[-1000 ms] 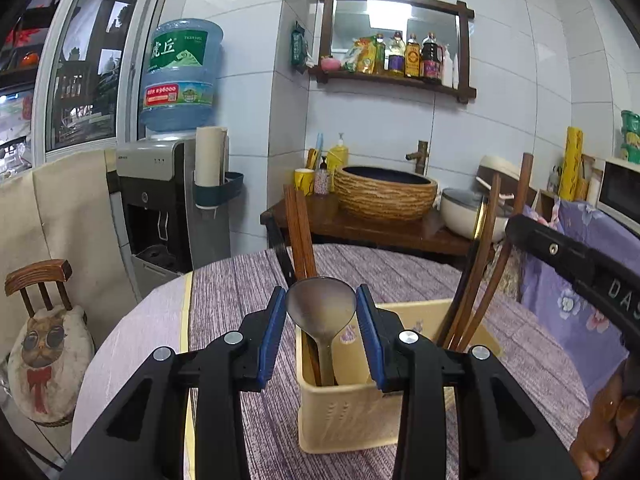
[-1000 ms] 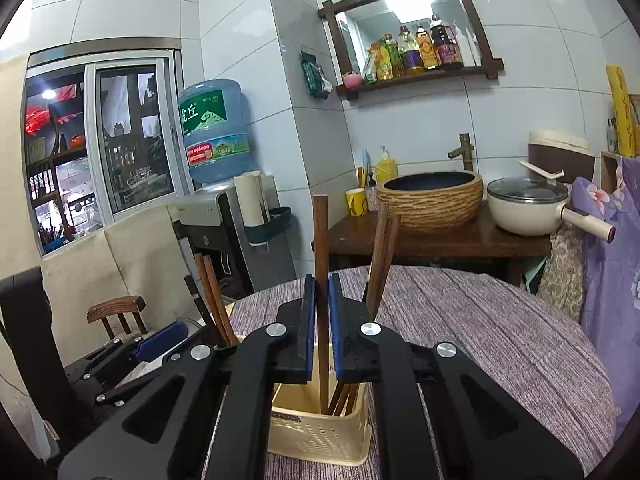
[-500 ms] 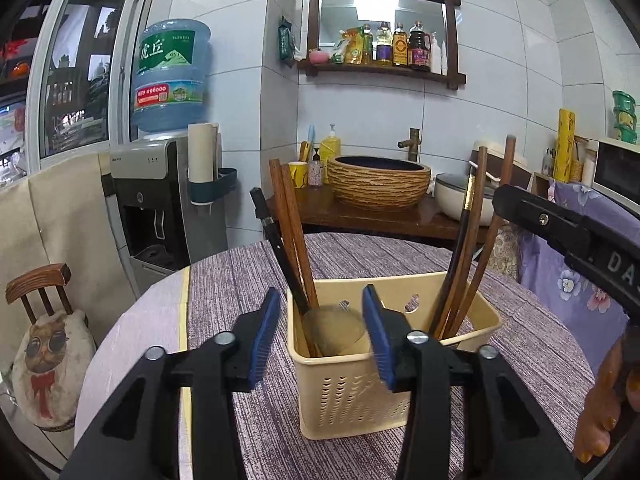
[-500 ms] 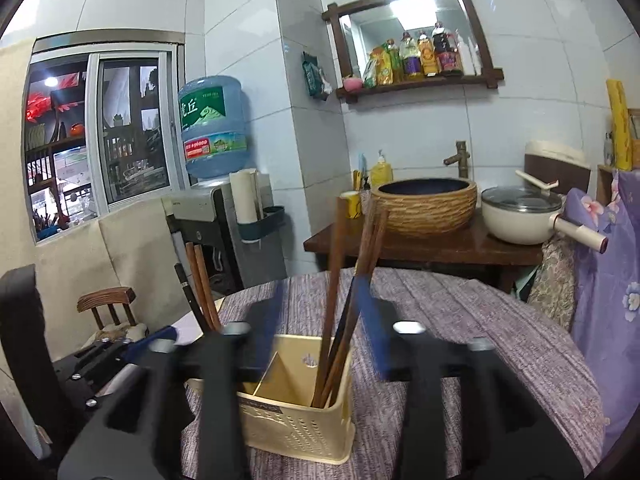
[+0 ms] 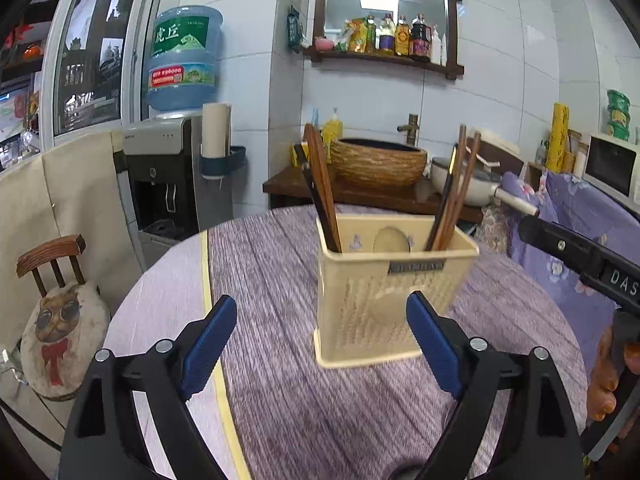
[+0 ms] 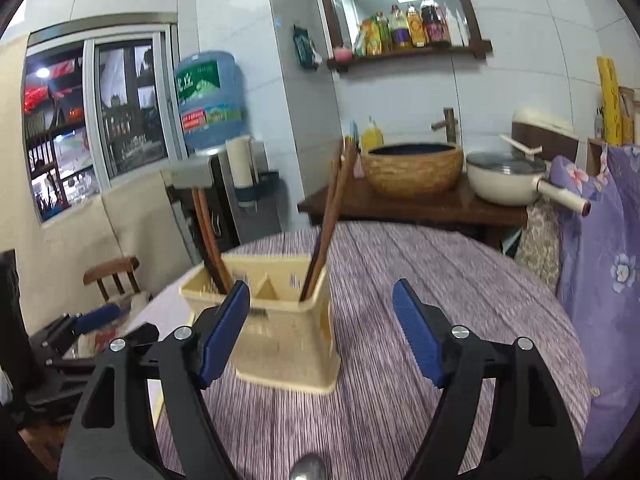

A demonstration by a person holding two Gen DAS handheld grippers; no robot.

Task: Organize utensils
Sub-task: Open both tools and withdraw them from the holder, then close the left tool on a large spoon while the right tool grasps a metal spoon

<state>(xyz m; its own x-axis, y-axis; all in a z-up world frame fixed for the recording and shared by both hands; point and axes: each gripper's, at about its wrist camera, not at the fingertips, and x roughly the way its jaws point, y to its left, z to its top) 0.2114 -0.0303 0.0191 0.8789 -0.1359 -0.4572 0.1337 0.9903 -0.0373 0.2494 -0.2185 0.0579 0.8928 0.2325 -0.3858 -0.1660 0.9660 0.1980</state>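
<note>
On the round table (image 5: 280, 400), the cream utensil holder (image 5: 384, 300) now has the spoon down inside it and the chopsticks (image 5: 452, 196) released at two o'clock. Both tools have backed away: left gripper (image 5: 320, 340) and right gripper (image 6: 320, 332) are opening wide, empty.

Lighting: bright, even indoor light; ceiling lamp glare reflected in the wall mirror (image 5: 384, 8). Quality: strong fisheye bending, dark corner vignette. Slight motion blur on the yellow holder (image 6: 280, 320).
</note>
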